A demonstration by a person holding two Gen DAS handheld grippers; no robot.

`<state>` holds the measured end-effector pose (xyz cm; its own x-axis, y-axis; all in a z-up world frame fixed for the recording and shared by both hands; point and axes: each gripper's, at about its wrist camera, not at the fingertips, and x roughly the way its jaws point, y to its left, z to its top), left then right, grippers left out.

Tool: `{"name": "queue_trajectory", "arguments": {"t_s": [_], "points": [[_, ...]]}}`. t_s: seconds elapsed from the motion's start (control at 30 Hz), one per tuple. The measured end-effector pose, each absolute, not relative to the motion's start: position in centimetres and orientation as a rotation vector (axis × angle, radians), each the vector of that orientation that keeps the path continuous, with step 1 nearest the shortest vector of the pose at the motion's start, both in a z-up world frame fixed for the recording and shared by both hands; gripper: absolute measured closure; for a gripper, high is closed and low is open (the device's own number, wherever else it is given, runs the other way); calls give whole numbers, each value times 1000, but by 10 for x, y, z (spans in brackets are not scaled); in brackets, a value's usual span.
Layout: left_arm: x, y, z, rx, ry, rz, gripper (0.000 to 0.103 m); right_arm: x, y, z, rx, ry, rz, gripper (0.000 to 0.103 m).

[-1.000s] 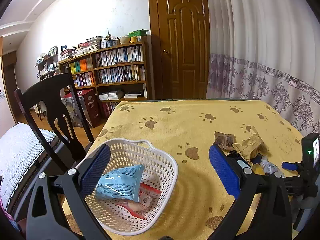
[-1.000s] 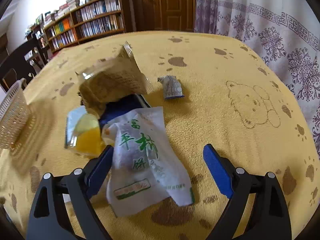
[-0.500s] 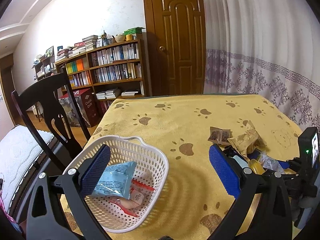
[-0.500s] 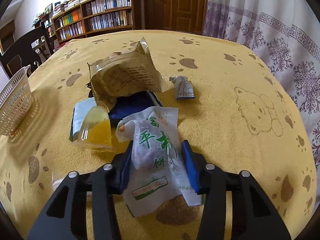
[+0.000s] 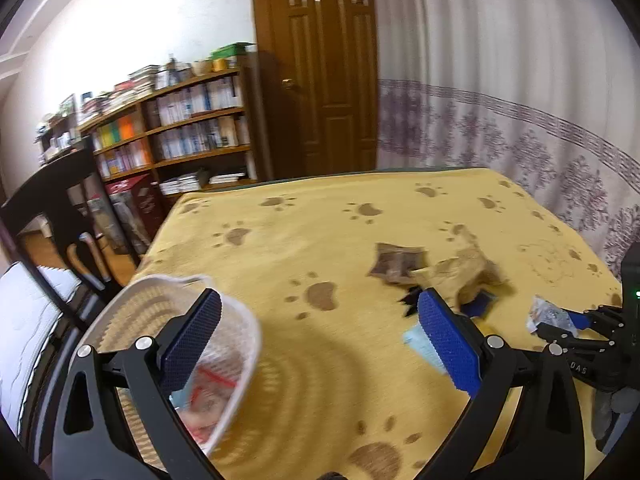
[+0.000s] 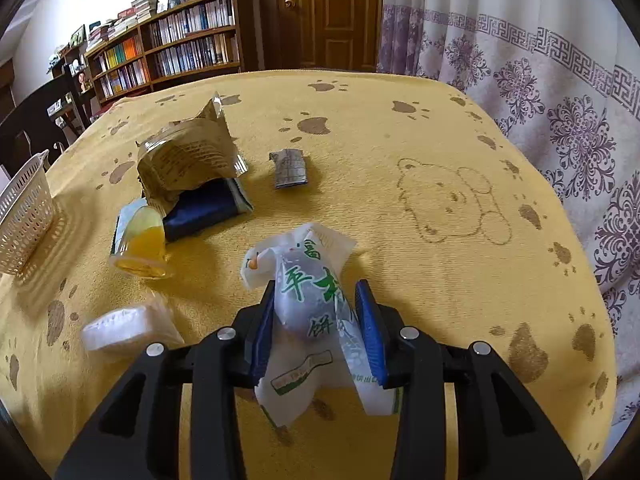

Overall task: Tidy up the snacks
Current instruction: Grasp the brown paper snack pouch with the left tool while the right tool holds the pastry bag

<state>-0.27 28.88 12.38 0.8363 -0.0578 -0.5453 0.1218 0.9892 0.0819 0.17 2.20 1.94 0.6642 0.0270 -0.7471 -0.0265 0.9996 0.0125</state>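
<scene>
Right gripper (image 6: 320, 320): blue pads pinch a white plastic snack packet with green characters (image 6: 316, 300) at mid-length. The packet's long axis runs along the fingers, its far end pointing away toward the table's middle; its near end hangs over the yellow paw-print table (image 6: 400, 152).

Left gripper (image 5: 316, 340): spread wide, holding nothing, above the table beside a white perforated plastic basket (image 5: 240, 320) containing packets, blurred.

Remaining on the table, grouped: a tan crinkled wrapper (image 6: 188, 156) leaning on a dark blue packet (image 6: 204, 212), an orange jelly cup (image 6: 142, 248), a small grey sachet (image 6: 290, 168), a clear-wrapped white piece (image 6: 120, 326).
</scene>
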Motion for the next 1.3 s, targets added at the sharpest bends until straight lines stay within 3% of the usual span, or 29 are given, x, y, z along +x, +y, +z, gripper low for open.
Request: {"name": "queue_trajectory", "arguments": {"t_s": [0.77, 0.9, 0.97, 1.17, 1.3], "points": [[85, 168, 62, 284, 683, -358, 4, -1, 12, 6, 84, 841, 138, 56], [91, 153, 53, 334, 705, -404, 21, -1, 13, 6, 80, 841, 139, 55], [91, 149, 50, 348, 712, -412, 37, -2, 14, 6, 78, 840, 140, 55], [90, 149, 47, 322, 714, -408, 55, -1, 14, 6, 78, 840, 142, 54], [83, 155, 52, 285, 706, -415, 59, -2, 15, 6, 84, 840, 144, 53]]}}
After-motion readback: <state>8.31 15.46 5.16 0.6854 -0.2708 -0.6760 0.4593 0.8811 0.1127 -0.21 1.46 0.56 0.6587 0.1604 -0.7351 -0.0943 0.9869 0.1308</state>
